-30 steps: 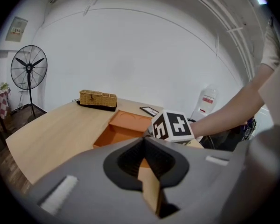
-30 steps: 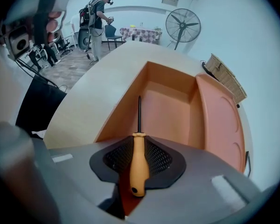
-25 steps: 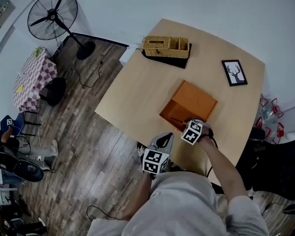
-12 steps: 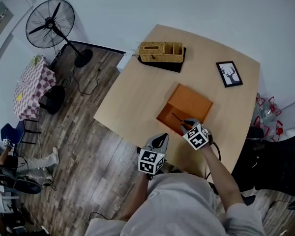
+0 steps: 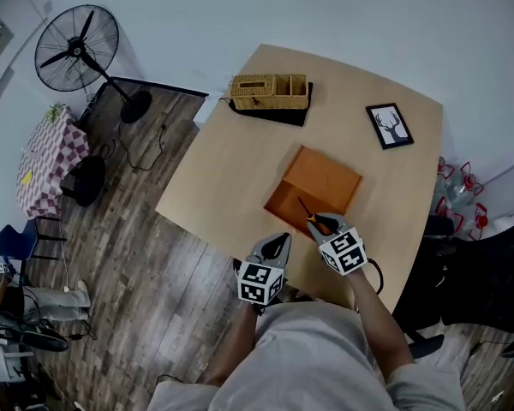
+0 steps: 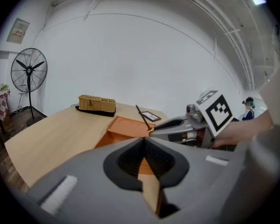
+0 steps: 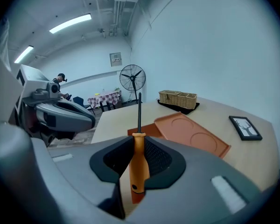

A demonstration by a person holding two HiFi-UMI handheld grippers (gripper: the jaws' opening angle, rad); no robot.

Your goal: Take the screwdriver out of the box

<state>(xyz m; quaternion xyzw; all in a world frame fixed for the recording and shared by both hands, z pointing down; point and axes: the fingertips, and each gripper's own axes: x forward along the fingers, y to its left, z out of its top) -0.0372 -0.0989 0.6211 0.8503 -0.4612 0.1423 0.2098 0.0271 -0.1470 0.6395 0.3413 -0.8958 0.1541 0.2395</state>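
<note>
The right gripper (image 7: 139,143) clamps the screwdriver (image 7: 138,164) by its orange handle, shaft pointing far, over the box's (image 5: 324,176) near edge. The left gripper (image 6: 144,143) is closed and empty.

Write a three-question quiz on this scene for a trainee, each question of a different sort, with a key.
1. True or false: the right claw is shut on the screwdriver, with the orange handle between its pads and the shaft pointing away from it.
2. What does the left claw hold? A) the box lid B) nothing C) a picture frame
3. Short answer: which woven item stands at the far edge of the table, beyond the orange box?

Key: 1 true; 2 B; 3 the wicker basket.
</note>
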